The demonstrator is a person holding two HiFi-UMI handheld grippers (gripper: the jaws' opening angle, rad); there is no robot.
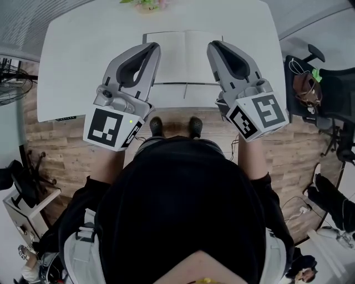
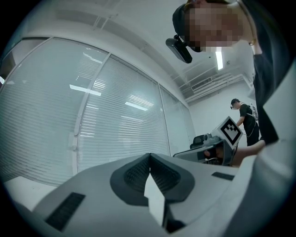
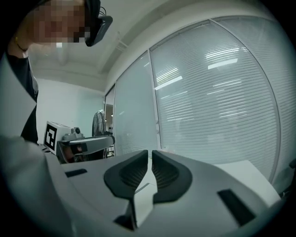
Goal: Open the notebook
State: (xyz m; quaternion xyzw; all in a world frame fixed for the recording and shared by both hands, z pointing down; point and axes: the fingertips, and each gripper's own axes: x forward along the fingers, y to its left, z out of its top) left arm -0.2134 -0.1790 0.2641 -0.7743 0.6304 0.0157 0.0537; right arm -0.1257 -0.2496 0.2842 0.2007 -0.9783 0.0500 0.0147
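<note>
From the head view, a white table [image 1: 83, 55] carries the notebook [image 1: 183, 55]. It lies open near the table's front edge, white pages up, with its fold running away from the person. The left tool [image 1: 151, 50] and right tool [image 1: 217, 47] hang above the notebook's left and right sides, and whether either touches the pages cannot be told here. A bunch of flowers [image 1: 145, 3] sits at the table's far edge, but what holds it is cut off by the frame. The person's shoes [image 1: 156, 125] stand on the wooden floor [image 1: 66, 155] just in front of the table. An office chair [image 1: 333, 89] is off to the right and a fan [image 1: 11, 83] off to the left.

In the left gripper view, the left tool [image 2: 150, 158] has its pads pressed together at the tips with nothing caught between them. Past it are window blinds [image 2: 115, 129], and a second person [image 2: 245, 118] stands far back in the room.

In the right gripper view, the right tool [image 3: 150, 155] is all but pressed together. Only a thin slit shows between its ribbed pads [image 3: 132, 171], and there is nothing in the slit. More blinds fill the background.
</note>
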